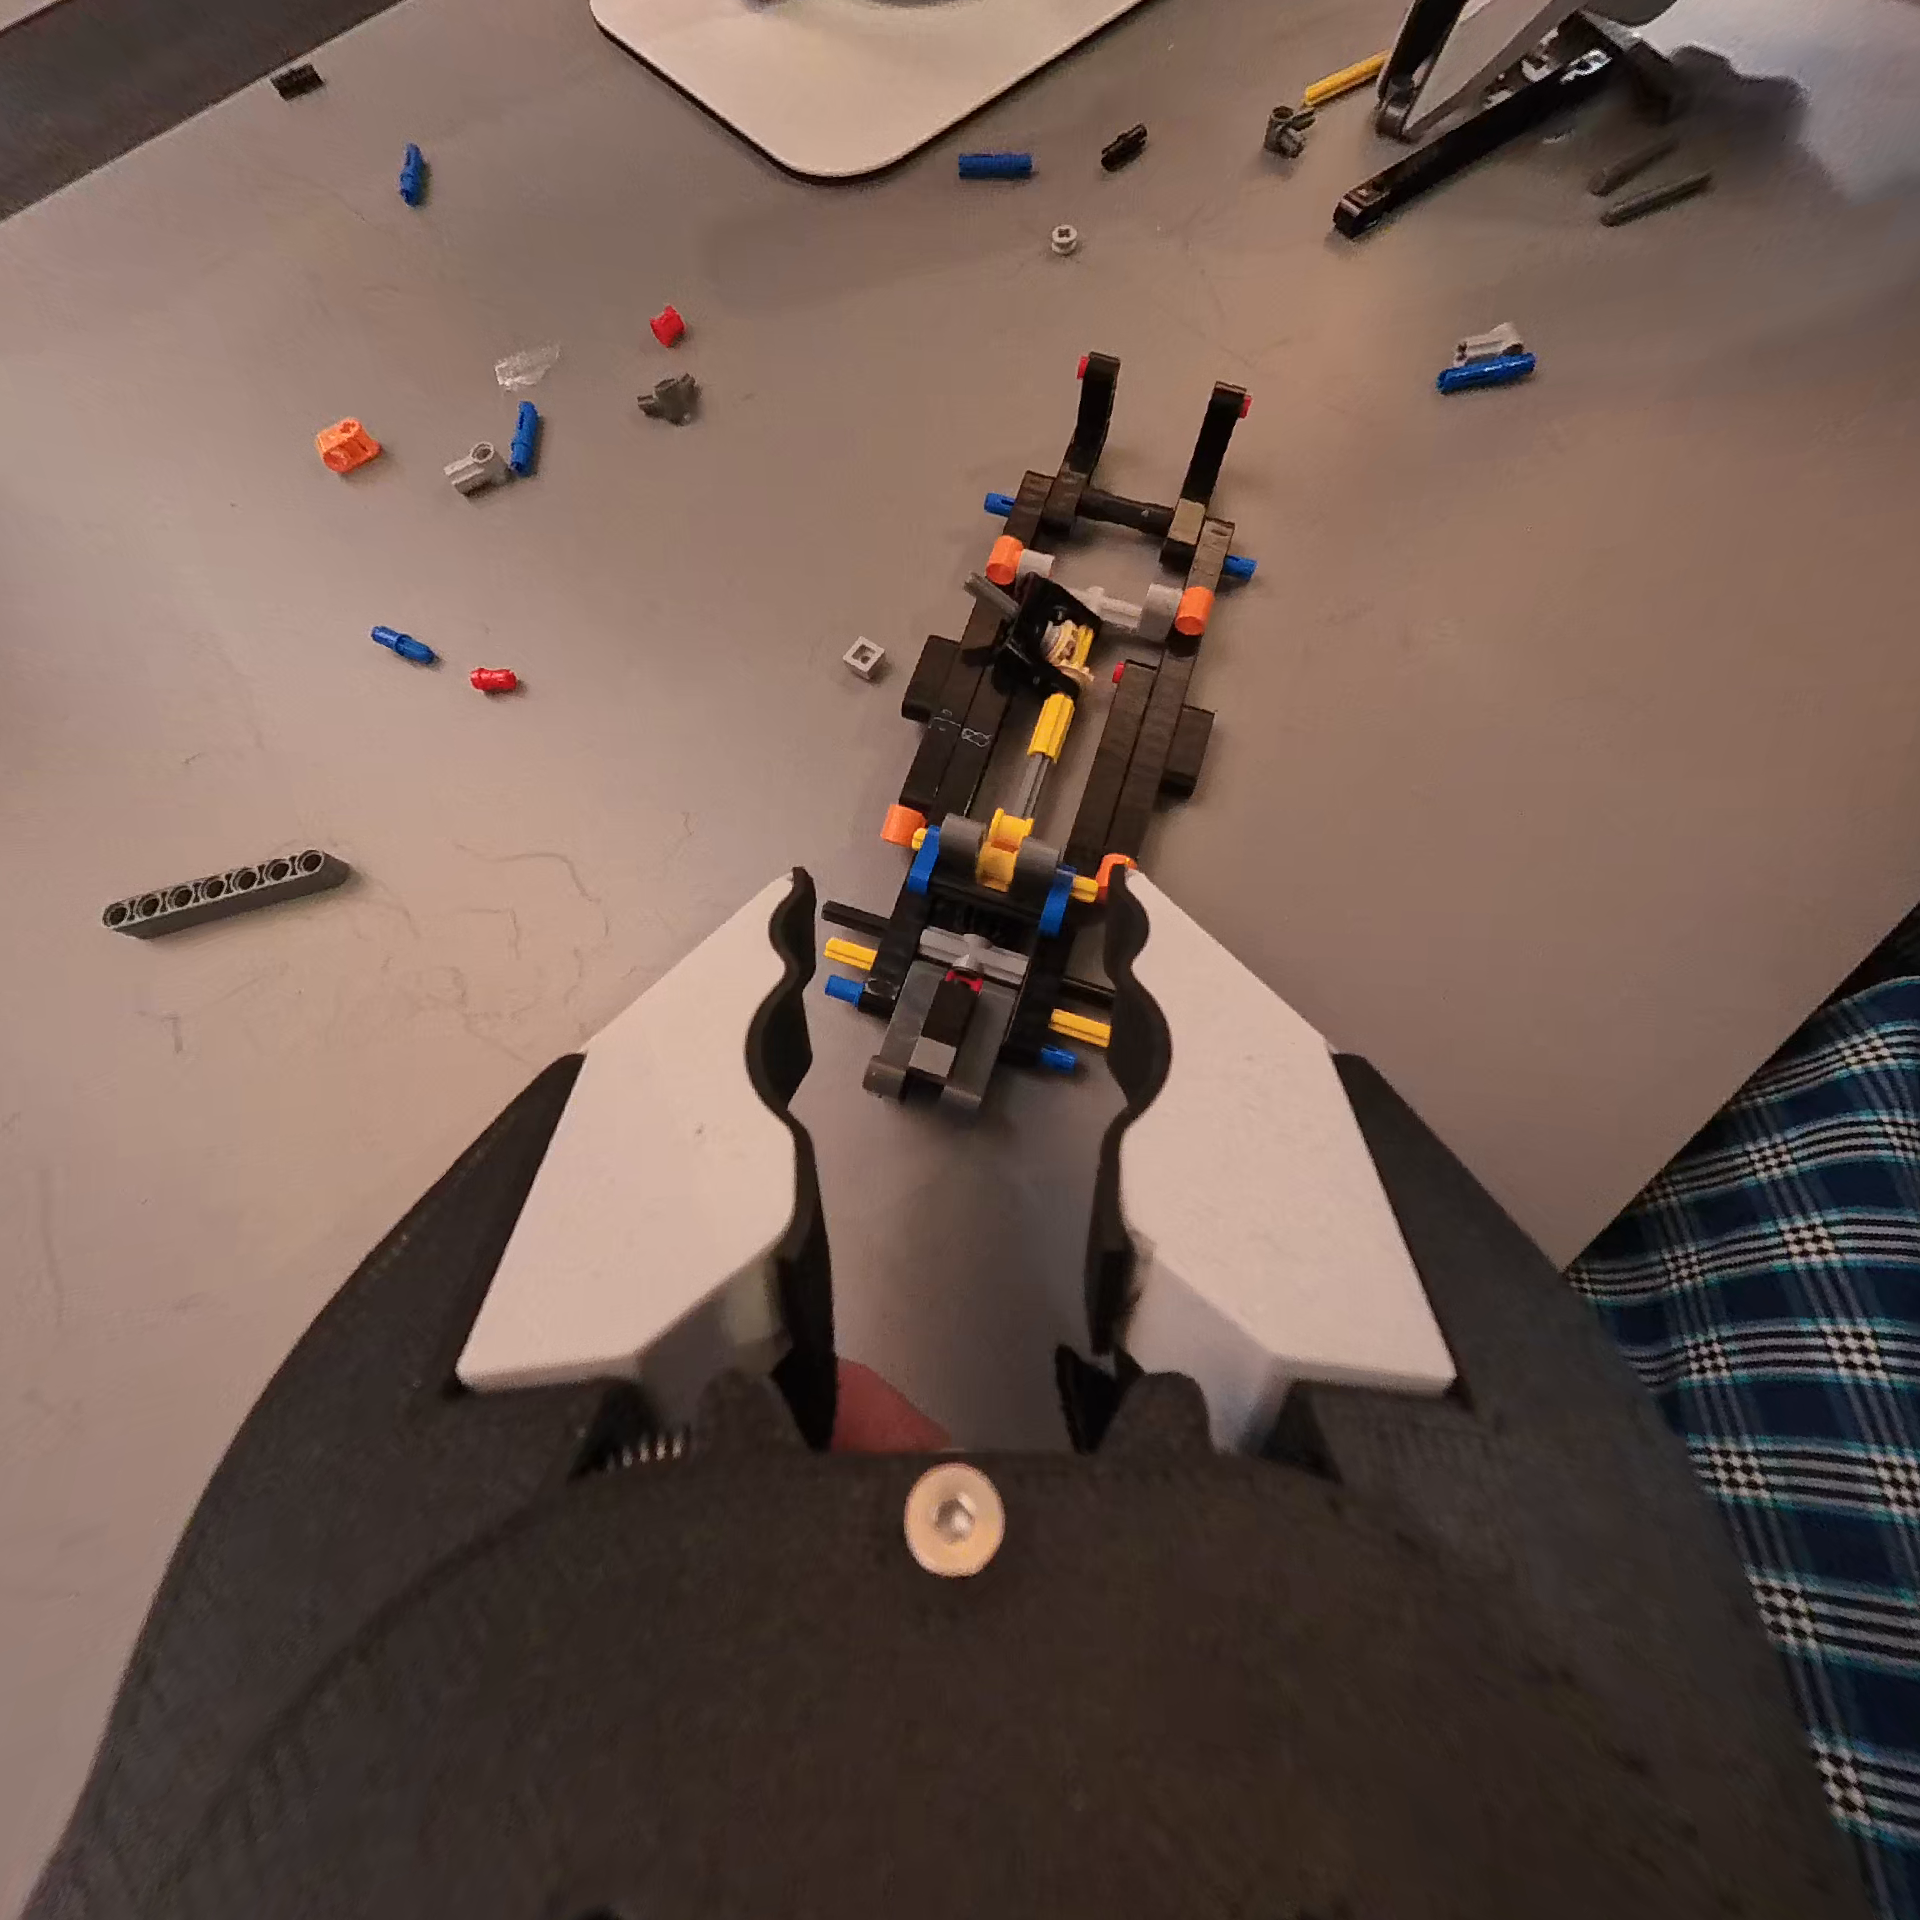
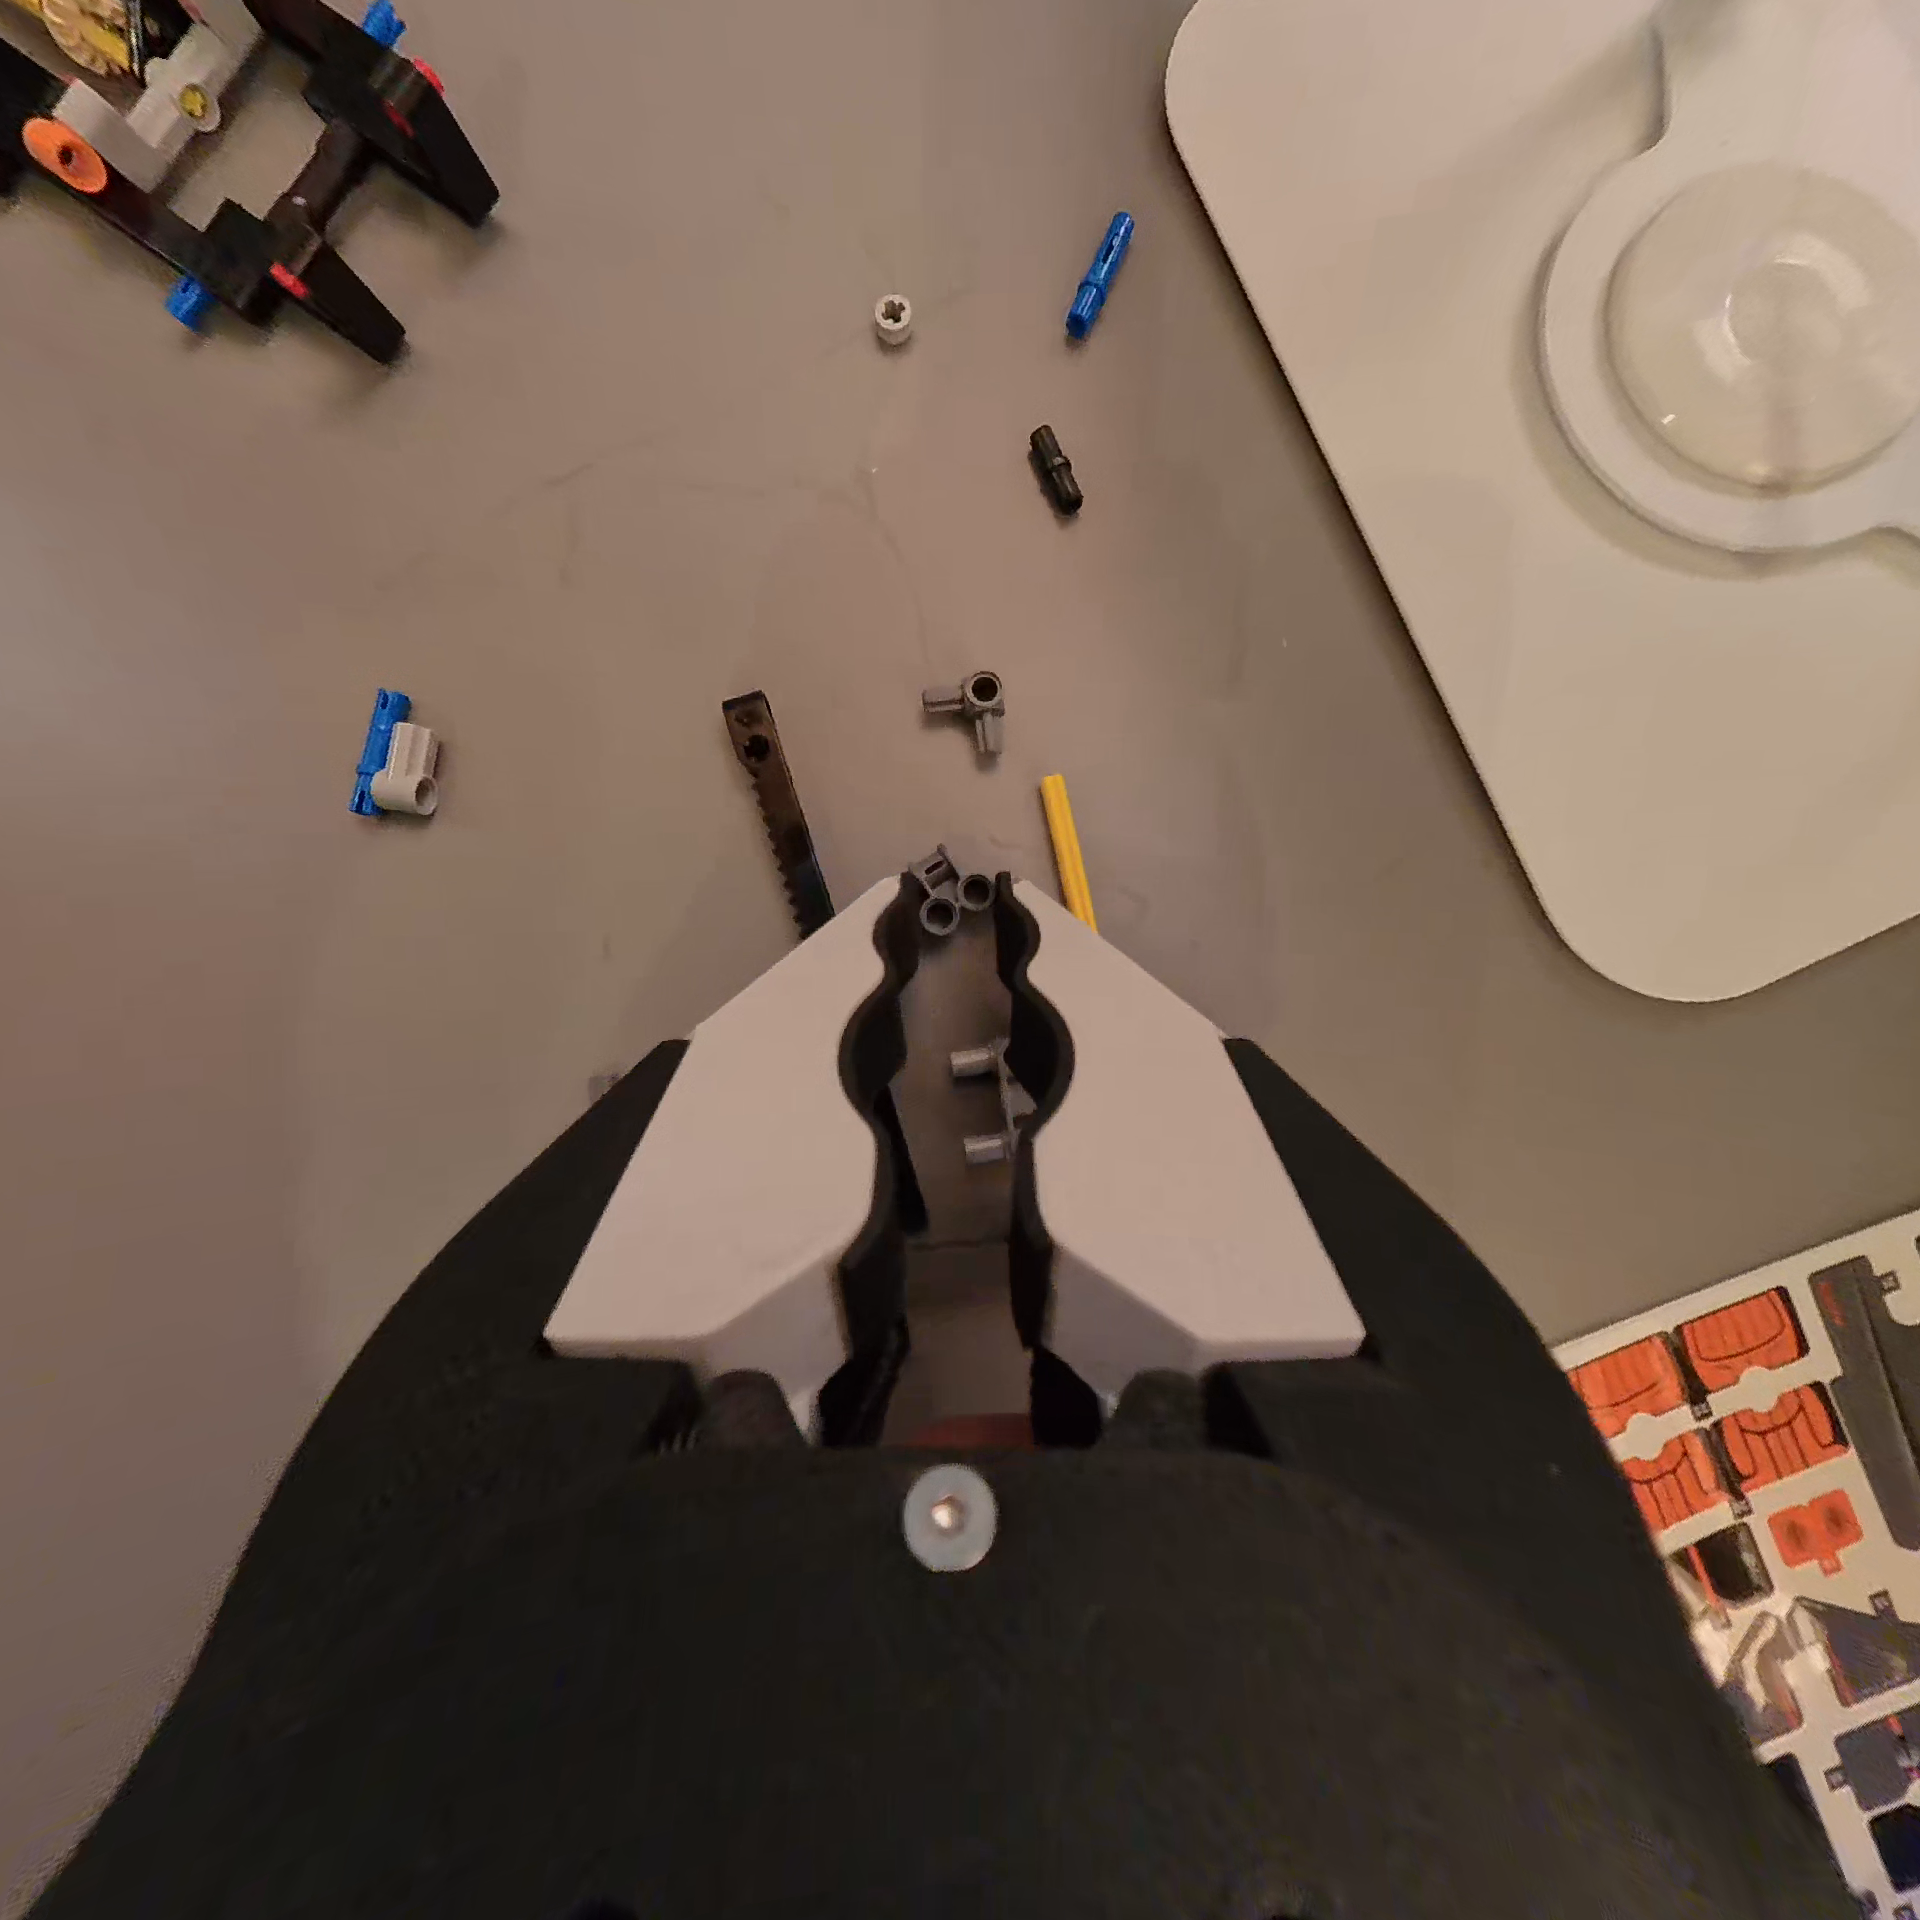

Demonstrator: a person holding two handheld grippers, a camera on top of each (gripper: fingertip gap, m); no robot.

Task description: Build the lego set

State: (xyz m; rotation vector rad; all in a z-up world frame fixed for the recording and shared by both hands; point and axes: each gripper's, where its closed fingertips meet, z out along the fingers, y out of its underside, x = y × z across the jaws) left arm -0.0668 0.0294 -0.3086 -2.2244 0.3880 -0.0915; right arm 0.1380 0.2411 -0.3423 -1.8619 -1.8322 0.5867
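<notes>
The partly built lego chassis [image 1: 1049,727], black with yellow, blue and orange parts, lies on the grey table. My left gripper [image 1: 958,894] is open, and the chassis's near end sits between its fingers without being gripped. My right gripper [image 2: 953,888] is shut on a small dark grey connector [image 2: 951,902], held at its fingertips above the table. The chassis's far end shows at the top left of the right wrist view [image 2: 270,177]. My right gripper also shows at the top right of the left wrist view [image 1: 1486,73].
Loose pieces are scattered around: a grey beam with holes [image 1: 223,894], blue pins [image 1: 525,436], red pins [image 1: 492,680], an orange piece [image 1: 347,445]. By the right gripper lie a black toothed rack [image 2: 774,800], a yellow axle [image 2: 1065,847] and a grey connector [image 2: 971,707]. A white tray [image 2: 1455,623] and a sticker sheet [image 2: 1766,1507] are on the right. Left tips to right tips: about 30 cm. My right tips are about 35 cm from the orange piece [image 1: 347,445], my left tips only 20 cm.
</notes>
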